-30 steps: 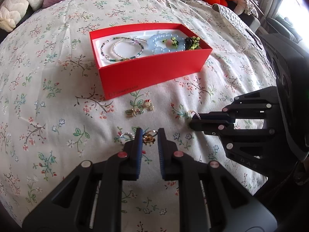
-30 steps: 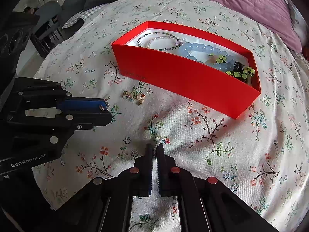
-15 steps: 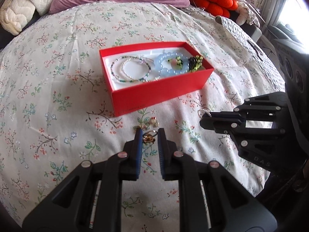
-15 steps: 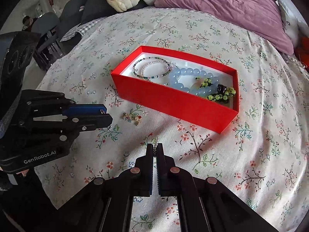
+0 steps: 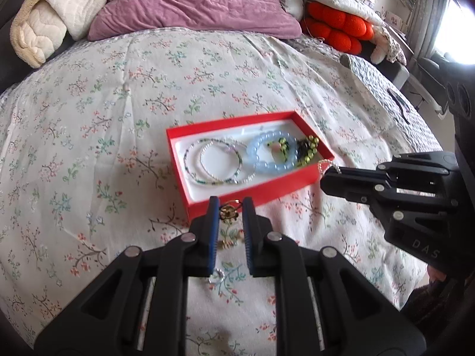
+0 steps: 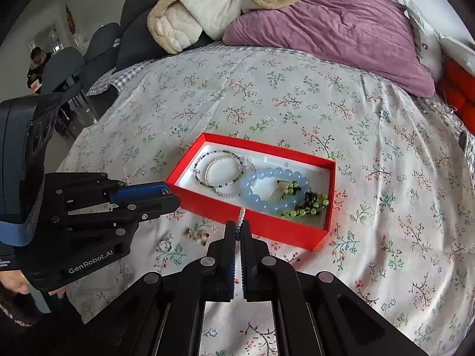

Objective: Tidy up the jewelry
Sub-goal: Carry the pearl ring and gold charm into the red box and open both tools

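Item 1: gold ring [image 5: 228, 211], pinched in my left claw [image 5: 231, 207], jaws narrowed on it, held just short of the box [image 5: 261, 191] near wall. Box lies dead ahead; its long axis runs left-right across my reach.

Item 2: pearl piece [image 6: 242, 215], nipped in my right claw [image 6: 237, 228], jaws near closed, tip over the near wall. Right is nearer.

Loose on bedspread [image 6: 297, 103] off box's near-left corner: earrings [image 6: 197, 234], 1 small ring [image 6: 165, 246].
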